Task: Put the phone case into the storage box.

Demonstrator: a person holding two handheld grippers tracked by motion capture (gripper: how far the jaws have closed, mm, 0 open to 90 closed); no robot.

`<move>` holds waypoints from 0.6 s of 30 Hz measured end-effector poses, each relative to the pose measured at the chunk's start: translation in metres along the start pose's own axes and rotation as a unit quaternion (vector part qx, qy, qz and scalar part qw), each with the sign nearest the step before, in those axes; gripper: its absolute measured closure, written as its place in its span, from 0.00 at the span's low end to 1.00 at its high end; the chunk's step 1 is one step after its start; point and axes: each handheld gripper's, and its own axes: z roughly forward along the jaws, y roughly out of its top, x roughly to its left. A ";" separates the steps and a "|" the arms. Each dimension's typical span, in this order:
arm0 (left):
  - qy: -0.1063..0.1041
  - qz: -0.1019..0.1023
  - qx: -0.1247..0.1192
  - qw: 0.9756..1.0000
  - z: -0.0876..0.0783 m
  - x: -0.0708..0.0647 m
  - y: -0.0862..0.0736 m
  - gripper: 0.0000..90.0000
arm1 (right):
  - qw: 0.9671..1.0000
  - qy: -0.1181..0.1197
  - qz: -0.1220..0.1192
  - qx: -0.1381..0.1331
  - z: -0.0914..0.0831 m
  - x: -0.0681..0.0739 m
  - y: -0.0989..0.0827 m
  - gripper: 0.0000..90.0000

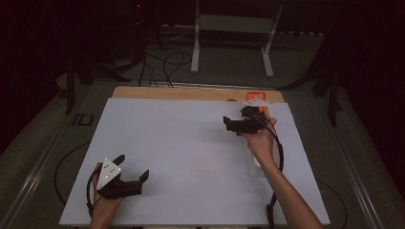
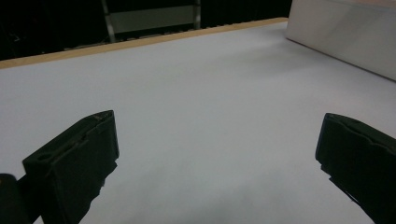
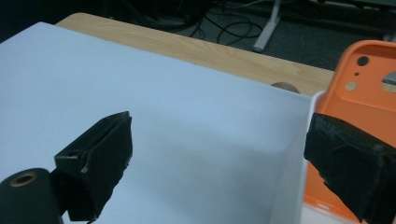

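- High view: the right hand-held gripper (image 1: 237,125) hovers at the desk's (image 1: 191,143) far right, jaws spread, just beside the orange phone case (image 1: 255,97) at the far edge; the left hand-held gripper (image 1: 131,168) sits near the front left, well apart.
- Left gripper view: jaws released over bare desk.
- Right gripper view: the orange phone case (image 3: 359,88) lies behind the right jaw, ungrasped.

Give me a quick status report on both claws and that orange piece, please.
Left claw open, low over the white board, nothing held. Right claw open, beside the orange plate at the far right edge; contact unclear. Nothing in between.
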 end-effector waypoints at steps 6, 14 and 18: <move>0.000 0.002 0.000 1.000 0.000 -0.001 0.000 0.00 | 0.999 0.031 -0.005 -0.012 -0.015 0.012 -0.009 0.09; 0.001 0.000 -0.001 1.000 0.000 0.000 0.000 0.00 | 0.998 0.061 -0.013 -0.027 -0.032 0.024 -0.019 0.09; 0.002 0.000 -0.001 1.000 0.000 0.000 0.000 0.00 | 0.996 0.077 -0.018 -0.028 -0.037 0.028 -0.026 0.09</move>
